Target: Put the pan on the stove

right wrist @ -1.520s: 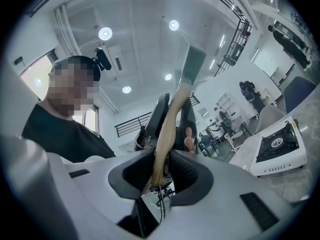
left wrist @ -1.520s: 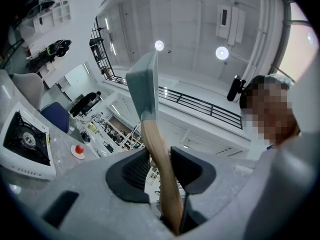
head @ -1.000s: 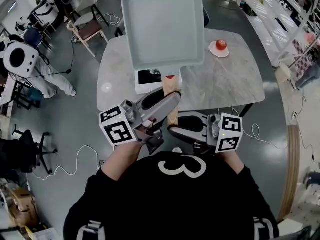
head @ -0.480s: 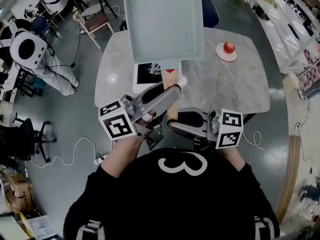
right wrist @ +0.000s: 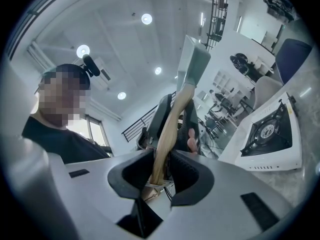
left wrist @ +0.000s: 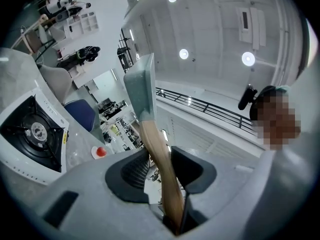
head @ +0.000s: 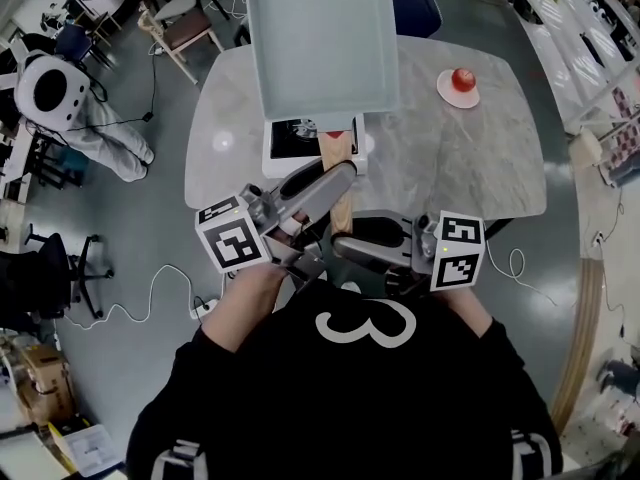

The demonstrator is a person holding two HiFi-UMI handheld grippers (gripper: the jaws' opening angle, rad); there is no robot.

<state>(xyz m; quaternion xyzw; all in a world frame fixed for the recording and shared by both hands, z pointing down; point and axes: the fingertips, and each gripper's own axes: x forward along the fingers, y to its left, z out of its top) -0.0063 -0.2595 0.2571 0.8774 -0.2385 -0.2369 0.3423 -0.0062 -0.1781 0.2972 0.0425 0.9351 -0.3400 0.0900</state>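
Holding the pan [head: 320,43] aloft over the stove [head: 285,150] on the table [head: 450,168], the left claw [head: 335,183] and right claw [head: 345,246], both clenched on its wooden handle [head: 337,158], should lower it level, centred on the burner

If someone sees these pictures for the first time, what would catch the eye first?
First comes the big square pale pan, held up in the air and partly hiding the white stove on the marble table. The left gripper and the right gripper both clamp its wooden handle. A red fruit sits on a small plate at the table's far right.
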